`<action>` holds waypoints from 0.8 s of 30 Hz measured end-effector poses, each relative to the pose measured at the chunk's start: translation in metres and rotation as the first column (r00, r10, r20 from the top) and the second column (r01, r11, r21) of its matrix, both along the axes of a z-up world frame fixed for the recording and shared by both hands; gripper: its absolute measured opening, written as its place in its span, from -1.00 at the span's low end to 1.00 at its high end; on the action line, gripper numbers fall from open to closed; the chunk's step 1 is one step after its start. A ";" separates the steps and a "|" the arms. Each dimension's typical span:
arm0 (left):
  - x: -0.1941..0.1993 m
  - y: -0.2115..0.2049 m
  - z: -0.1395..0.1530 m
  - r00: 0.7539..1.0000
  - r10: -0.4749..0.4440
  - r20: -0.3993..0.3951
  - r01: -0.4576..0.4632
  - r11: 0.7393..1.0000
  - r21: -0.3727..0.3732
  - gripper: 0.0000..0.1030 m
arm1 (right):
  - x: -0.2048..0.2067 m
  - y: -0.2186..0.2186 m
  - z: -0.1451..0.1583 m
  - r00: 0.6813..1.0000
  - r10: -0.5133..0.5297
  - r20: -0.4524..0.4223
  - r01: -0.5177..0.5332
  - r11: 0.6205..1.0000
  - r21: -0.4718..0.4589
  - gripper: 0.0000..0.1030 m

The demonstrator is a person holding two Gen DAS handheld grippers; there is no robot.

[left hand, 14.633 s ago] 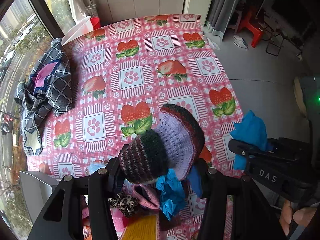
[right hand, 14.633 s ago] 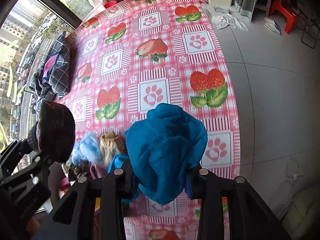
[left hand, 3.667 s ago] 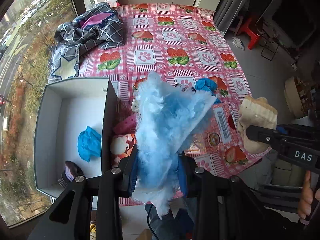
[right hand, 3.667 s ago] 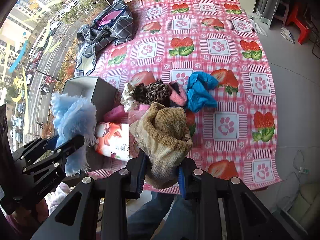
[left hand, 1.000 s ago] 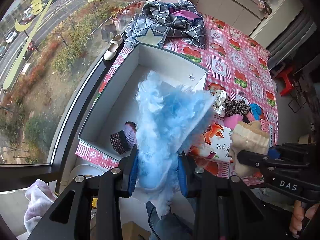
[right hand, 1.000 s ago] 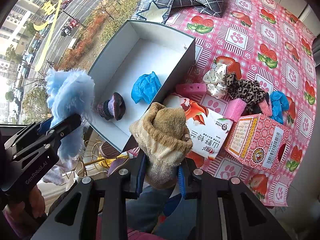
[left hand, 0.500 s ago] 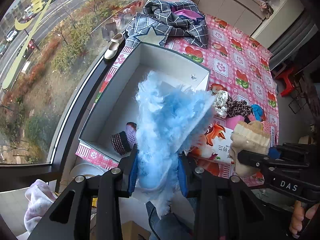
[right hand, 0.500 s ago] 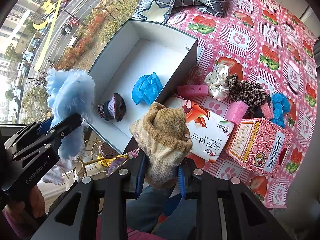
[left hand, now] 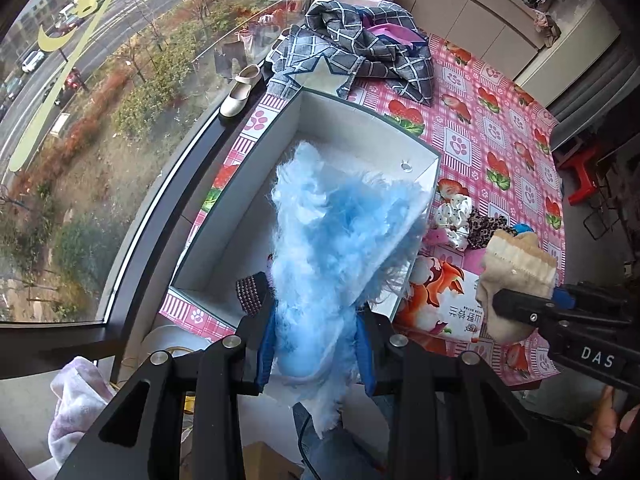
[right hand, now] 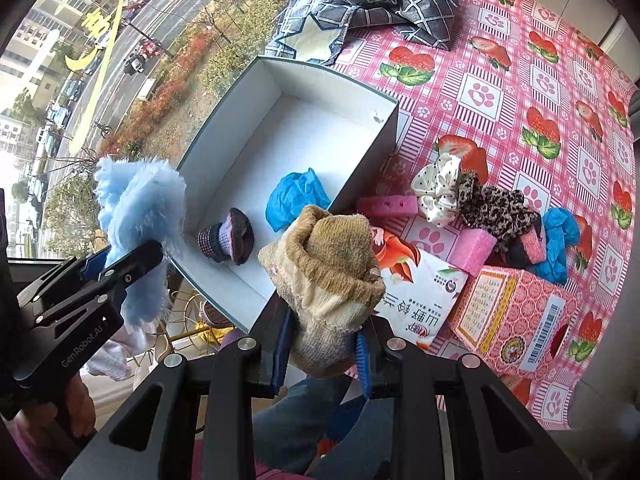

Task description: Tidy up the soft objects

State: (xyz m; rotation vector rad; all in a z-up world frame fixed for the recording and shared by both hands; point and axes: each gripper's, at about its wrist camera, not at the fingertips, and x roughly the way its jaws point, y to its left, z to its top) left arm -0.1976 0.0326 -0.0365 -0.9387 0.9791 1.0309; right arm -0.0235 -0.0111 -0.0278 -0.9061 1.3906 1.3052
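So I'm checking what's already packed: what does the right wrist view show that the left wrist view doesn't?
Only the right wrist view shows the blue glove lying in the white box, the whole knitted hat beside it, and the pink carton. Only the left wrist view shows the shoe on the sill. Both show the fluffy blue cloth in the left gripper and the tan sock in the right gripper.

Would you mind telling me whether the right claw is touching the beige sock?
Touching. The right wrist view shows the right claw with its blue pads pressed against both sides of the beige sock.
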 end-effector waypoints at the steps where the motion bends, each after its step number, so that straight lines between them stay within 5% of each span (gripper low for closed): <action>1: -0.001 0.002 -0.001 1.000 0.002 -0.003 -0.002 1.000 -0.002 -0.29 | 0.000 0.003 0.000 1.000 -0.002 -0.002 0.002 1.000 0.001 -0.45; 18: 0.001 0.024 -0.029 0.999 0.019 -0.032 -0.022 0.997 -0.076 -0.26 | -0.027 0.049 -0.007 0.999 0.047 -0.023 -0.047 0.999 -0.002 -0.45; 24: 0.001 0.025 -0.032 0.999 0.021 -0.037 -0.024 0.997 -0.075 0.01 | -0.032 0.062 -0.007 0.998 0.053 -0.015 -0.053 0.999 0.005 -0.45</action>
